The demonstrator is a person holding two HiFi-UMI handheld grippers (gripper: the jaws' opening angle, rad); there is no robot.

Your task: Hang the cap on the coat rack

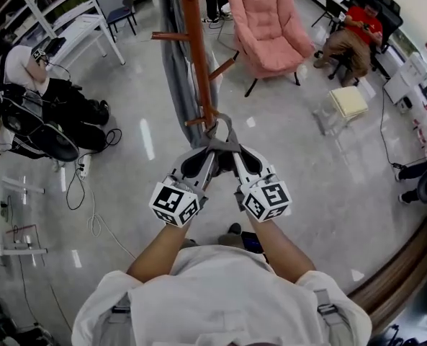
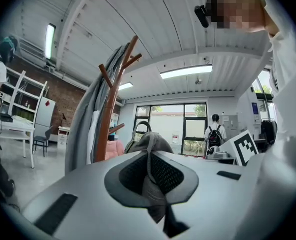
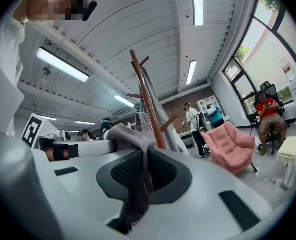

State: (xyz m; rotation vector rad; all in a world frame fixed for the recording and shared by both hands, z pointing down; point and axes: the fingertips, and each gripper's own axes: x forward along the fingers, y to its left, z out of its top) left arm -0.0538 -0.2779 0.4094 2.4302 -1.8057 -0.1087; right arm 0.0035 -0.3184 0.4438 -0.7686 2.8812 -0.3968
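Two hand-held grippers held one grey cap (image 1: 224, 143) between them. The left hand-held gripper (image 1: 209, 156) was clenched on the cap's fabric on one side, and the right hand-held gripper (image 1: 236, 156) was clenched on the other side. Just ahead of both stood one wooden coat rack (image 1: 196, 49), with one grey coat (image 1: 174, 71) hanging on it. One pink armchair (image 1: 271, 31) stood farther ahead, to the right.

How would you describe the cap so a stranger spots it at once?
Find the tall brown coat rack. By its lower peg is the grey cap. Unlike the grey coat hanging there, it is small and pinched by the left claw and right claw.
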